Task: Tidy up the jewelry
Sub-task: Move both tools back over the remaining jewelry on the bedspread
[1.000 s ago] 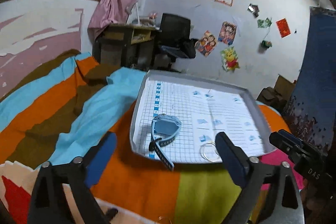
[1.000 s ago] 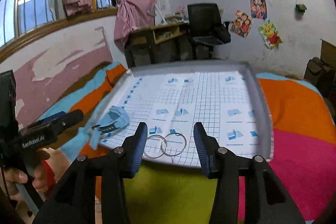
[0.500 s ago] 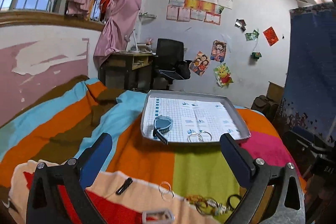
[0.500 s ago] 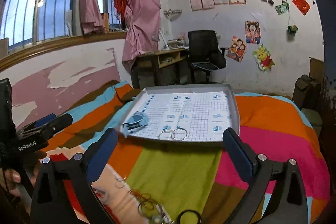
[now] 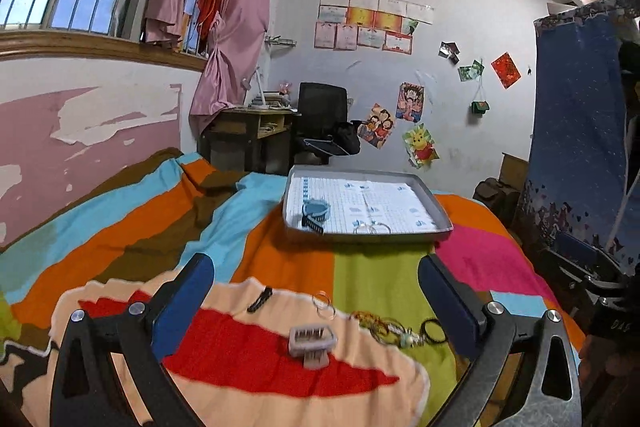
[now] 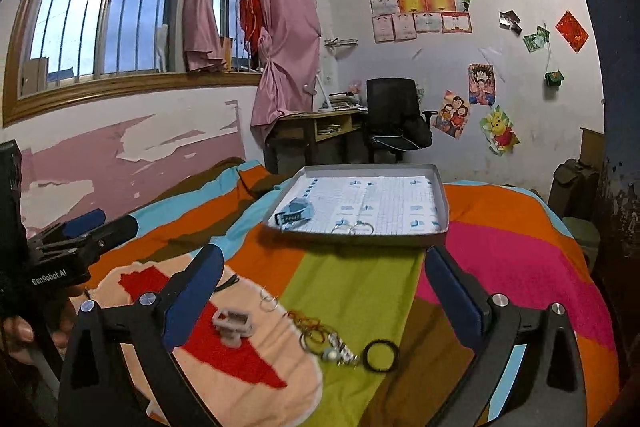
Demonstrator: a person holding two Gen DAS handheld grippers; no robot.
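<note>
A grey tray (image 5: 438,213) lined with grid paper lies on the striped bedspread; it also shows in the right wrist view (image 6: 438,203). In it lie a blue watch (image 5: 315,213) (image 6: 295,211) and two silver hoops (image 5: 370,227) (image 6: 353,228). Nearer me on the blanket lie a grey hair claw (image 5: 312,341) (image 6: 232,323), two clear rings (image 5: 323,303) (image 6: 269,301), a black hairpin (image 5: 259,299), a tangle of chains (image 5: 386,327) (image 6: 320,335) and a black ring (image 6: 380,350). My left gripper (image 5: 316,295) and right gripper (image 6: 324,287) are both open and empty, held back above this pile.
The bed fills the foreground, with a peeling pink wall and barred window at left. A desk (image 5: 256,131) and black chair (image 5: 322,123) stand beyond the bed. A blue curtain (image 5: 580,147) hangs at right. The left gripper's body shows at the right wrist view's left edge (image 6: 60,247).
Both grippers have pulled back from the tray toward the near end of the bed. The right gripper's jaws opened wide, leaving the hoops in the tray. The loose jewelry pile came into view.
</note>
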